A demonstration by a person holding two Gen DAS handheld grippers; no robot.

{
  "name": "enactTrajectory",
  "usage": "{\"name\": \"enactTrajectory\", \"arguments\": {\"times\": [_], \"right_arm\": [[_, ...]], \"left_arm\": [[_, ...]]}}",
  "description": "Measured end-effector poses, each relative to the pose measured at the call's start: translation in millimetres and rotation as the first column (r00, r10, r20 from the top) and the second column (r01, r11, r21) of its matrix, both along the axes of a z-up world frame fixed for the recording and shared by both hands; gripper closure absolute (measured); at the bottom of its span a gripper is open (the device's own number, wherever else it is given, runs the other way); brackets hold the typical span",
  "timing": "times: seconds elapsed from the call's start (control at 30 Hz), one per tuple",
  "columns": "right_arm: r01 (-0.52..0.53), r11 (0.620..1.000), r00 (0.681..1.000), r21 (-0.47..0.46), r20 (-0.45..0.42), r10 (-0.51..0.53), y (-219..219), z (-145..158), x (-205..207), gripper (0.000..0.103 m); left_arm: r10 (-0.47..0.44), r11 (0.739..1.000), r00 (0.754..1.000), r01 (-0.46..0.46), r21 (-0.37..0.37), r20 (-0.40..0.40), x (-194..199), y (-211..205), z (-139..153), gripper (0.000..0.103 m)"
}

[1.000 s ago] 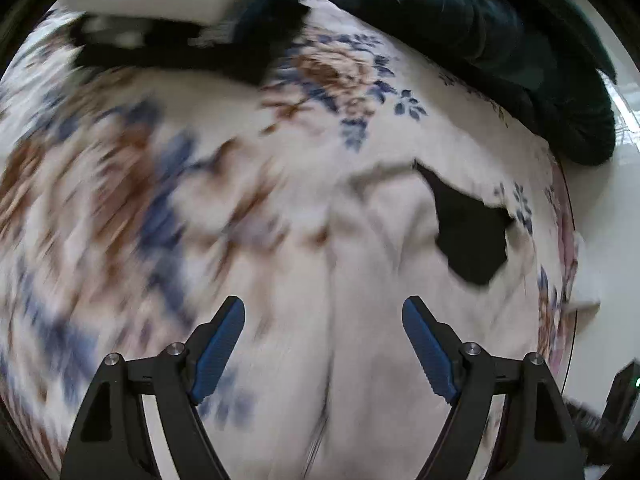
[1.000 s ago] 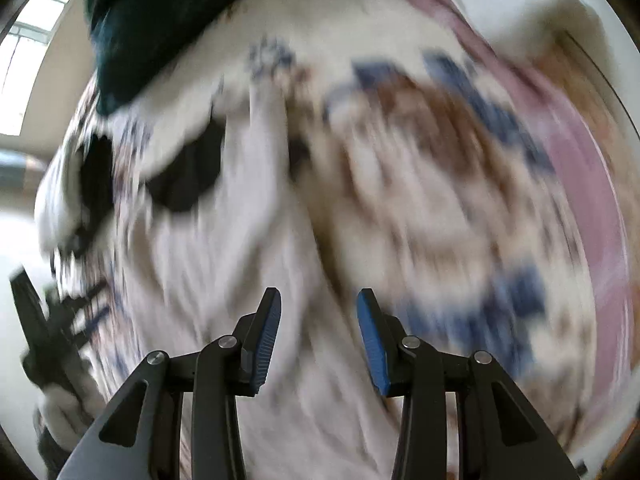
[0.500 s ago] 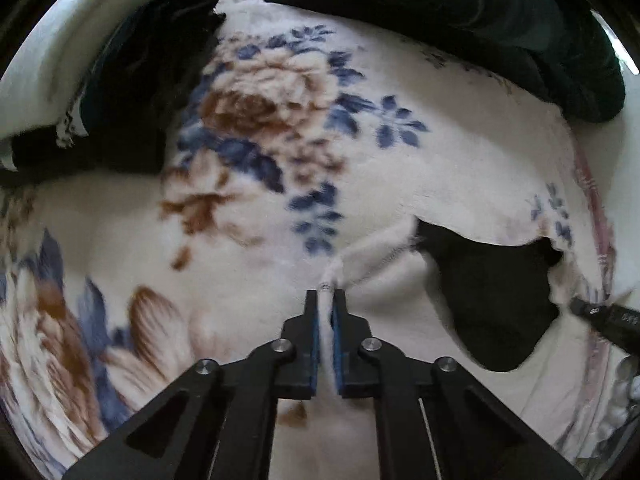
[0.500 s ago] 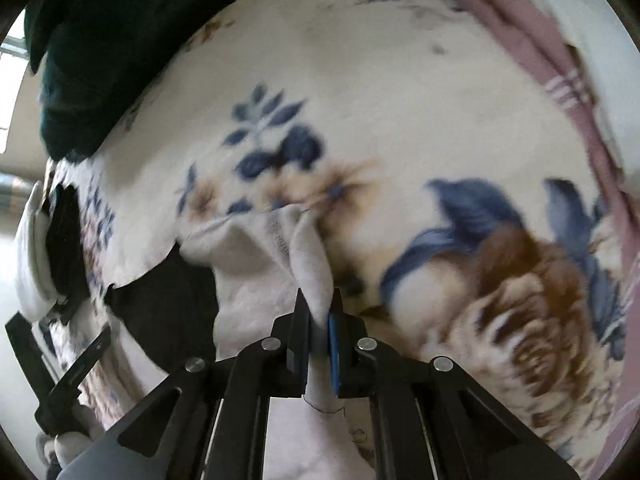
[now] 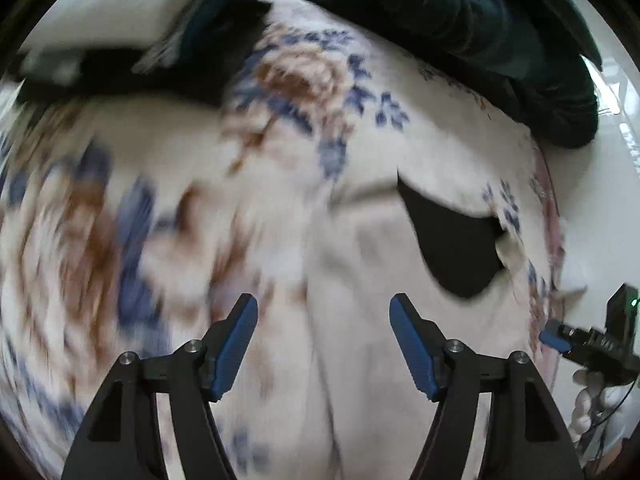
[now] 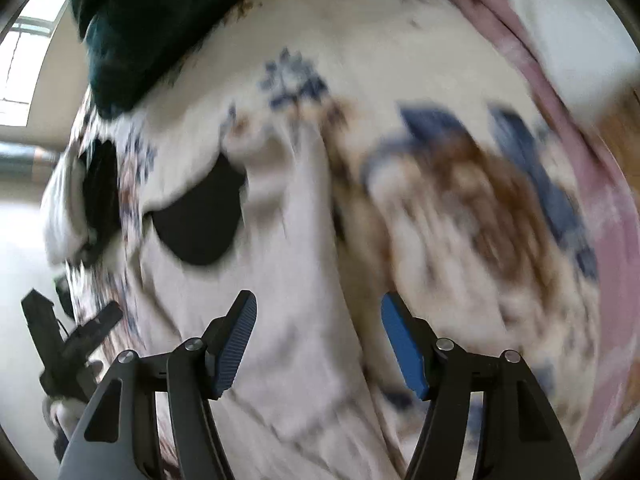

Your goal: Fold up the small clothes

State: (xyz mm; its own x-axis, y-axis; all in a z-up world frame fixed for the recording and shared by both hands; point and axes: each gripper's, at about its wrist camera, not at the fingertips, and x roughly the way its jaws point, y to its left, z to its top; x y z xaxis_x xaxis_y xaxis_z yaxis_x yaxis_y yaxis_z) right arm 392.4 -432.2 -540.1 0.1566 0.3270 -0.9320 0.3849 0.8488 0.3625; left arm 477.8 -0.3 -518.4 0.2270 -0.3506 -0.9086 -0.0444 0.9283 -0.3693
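Left gripper [image 5: 323, 346]: fingers [image 5: 236, 346] spread wide, nothing between them, held above the white garment [image 5: 360, 300]. Right gripper [image 6: 318, 346]: fingers [image 6: 404, 354] likewise spread wide, nothing gripped, above the same white garment [image 6: 280, 300]. Garment laid flat on the floral blanket [image 5: 168, 168], running away from both cameras; black patch [image 5: 456, 240] at its far end, seen in the right view as a dark oval [image 6: 200, 224] left of centre. Whether patch was an opening or a separate black piece: could not tell, frames blurred by motion. Dark green bedding [image 5: 460, 28] heaped along the far edge of the blanket. Stack of white and black folded items [image 5: 120, 36] at upper left of the left view, resting on the blanket, well apart from the garment. Pink border [image 6: 580, 152] of the blanket visible at right of the right view. No containers visible. Opposite gripper visible at the frame edge in each view: right one [image 5: 560, 338] at the right, left one at the left edge.
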Motion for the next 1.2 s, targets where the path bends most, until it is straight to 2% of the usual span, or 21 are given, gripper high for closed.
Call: {"name": "enactTrajectory", "arguments": {"times": [0.17,0.23,0.33,0.43,0.5,0.57,0.6,0.67,0.7,0.73,0.8,0.9,1.03,1.2], "right_arm": [[0.001,0.999,0.989,0.039,-0.146,0.005,-2.4,-15.3,-109.3,0.036],[0.000,0.998,0.978,0.059,-0.210,0.012,1.6,-29.3,-144.7,0.036],[0.005,0.996,0.955,0.092,-0.296,0.023,10.1,-52.9,-196.7,0.036],[0.004,0.991,0.940,0.135,-0.340,0.043,18.7,-71.3,-236.8,0.036],[0.001,0.988,0.937,0.156,-0.345,0.054,24.4,-79.7,-251.5,0.037],[-0.017,0.988,0.941,0.155,-0.332,0.069,30.9,-85.6,-259.7,0.043],[-0.022,0.988,0.941,0.150,-0.331,0.071,34.6,-87.8,-259.2,0.048],[-0.032,0.988,0.945,0.150,-0.318,0.079,34.6,-86.5,-264.2,0.057],[-0.034,0.988,0.948,0.154,-0.309,0.081,33.8,-84.4,-265.7,0.072],[-0.035,0.986,0.951,0.162,-0.298,0.082,34.4,-82.4,-266.6,0.086],[-0.039,0.984,0.953,0.176,-0.289,0.090,35.0,-78.2,-270.5,0.096],[-0.033,0.980,0.961,0.196,-0.265,0.085,33.5,-66.9,-280.4,0.098],[0.020,0.970,0.976,0.242,-0.216,0.034,33.8,-40.6,-284.1,0.098],[0.045,0.961,0.993,0.271,-0.115,-0.014,22.8,5.4,-253.3,0.098]], "left_arm": [[0.056,0.998,0.994,-0.054,0.023,-0.089,-102.7,9.0,-3.0,0.036],[0.053,0.999,0.983,-0.051,0.019,-0.174,-152.3,8.6,-17.7,0.036],[0.055,0.998,0.954,-0.051,0.020,-0.294,-219.3,0.3,-42.3,0.036],[0.043,0.999,0.942,-0.036,0.026,-0.334,-262.0,-8.7,-55.2,0.036],[0.027,0.999,0.943,-0.017,0.033,-0.331,-279.6,-15.6,-62.4,0.037],[0.038,0.999,0.948,-0.027,0.038,-0.317,-288.0,-20.1,-68.3,0.039],[0.044,0.999,0.953,-0.037,0.031,-0.300,-288.1,-21.8,-68.0,0.041],[0.053,0.999,0.962,-0.048,0.026,-0.267,-288.4,-25.3,-65.1,0.068],[0.049,0.999,0.966,-0.047,0.014,-0.252,-289.8,-25.6,-61.8,0.093],[0.042,0.999,0.970,-0.042,0.006,-0.241,-290.4,-28.1,-57.8,0.095],[0.020,1.000,0.978,-0.018,0.013,-0.206,-293.2,-33.2,-47.0,0.097],[0.008,1.000,0.984,-0.005,0.018,-0.179,-290.9,-40.8,-31.6,0.097],[0.049,0.999,0.987,-0.052,-0.015,-0.154,-289.9,-34.2,-6.7,0.097],[0.123,0.988,0.987,-0.132,-0.084,-0.100,-257.8,-16.0,27.4,0.097]]}}
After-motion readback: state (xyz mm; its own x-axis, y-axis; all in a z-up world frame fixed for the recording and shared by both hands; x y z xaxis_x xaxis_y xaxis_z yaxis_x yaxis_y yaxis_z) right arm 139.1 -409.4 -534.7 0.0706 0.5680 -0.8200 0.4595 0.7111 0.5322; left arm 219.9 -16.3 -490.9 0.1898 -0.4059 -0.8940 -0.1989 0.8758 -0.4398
